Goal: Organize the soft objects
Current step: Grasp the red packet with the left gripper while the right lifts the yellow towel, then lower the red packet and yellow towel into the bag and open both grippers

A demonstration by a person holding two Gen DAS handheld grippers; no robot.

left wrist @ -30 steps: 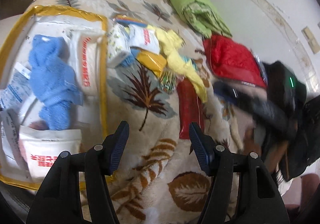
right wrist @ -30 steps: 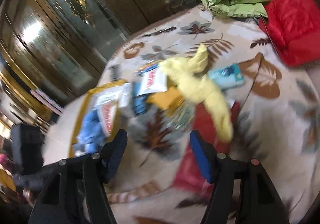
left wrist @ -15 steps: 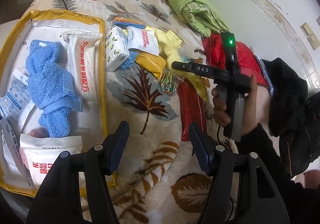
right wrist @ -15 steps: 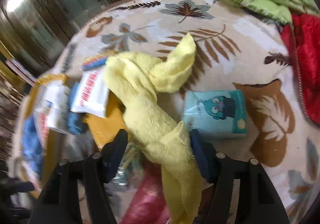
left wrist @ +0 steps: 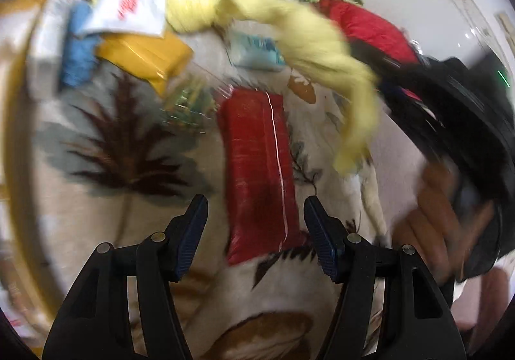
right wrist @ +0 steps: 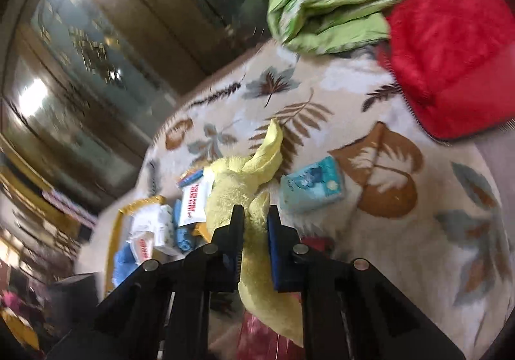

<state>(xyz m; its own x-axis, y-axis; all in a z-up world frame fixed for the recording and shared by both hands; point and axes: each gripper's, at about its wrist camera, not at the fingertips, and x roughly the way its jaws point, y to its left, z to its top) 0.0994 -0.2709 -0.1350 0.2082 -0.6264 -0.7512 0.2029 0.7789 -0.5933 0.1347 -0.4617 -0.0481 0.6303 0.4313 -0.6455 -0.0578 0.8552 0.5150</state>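
My right gripper point(right wrist: 255, 215) is shut on a yellow towel point(right wrist: 239, 176) and holds it lifted off the leaf-patterned blanket point(right wrist: 402, 231). The towel also shows in the left wrist view point(left wrist: 309, 38), stretched and hanging at the upper right. My left gripper point(left wrist: 256, 215) is open and empty, low over a red packet point(left wrist: 257, 166). A blue towel point(right wrist: 124, 258) lies in the yellow-rimmed clear bag point(right wrist: 117, 224) at the left.
A teal tissue pack point(right wrist: 313, 184), a white-and-red pack point(right wrist: 194, 200), a yellow packet point(left wrist: 145, 54) and a blue roll point(left wrist: 79, 47) lie on the blanket. A green quilt point(right wrist: 331, 5) and red cushion point(right wrist: 450, 47) sit at the back. A glass cabinet point(right wrist: 80, 54) stands behind.
My right gripper has shut on the yellow towel and raised it. My left gripper has moved forward and down toward the red packet, still open.
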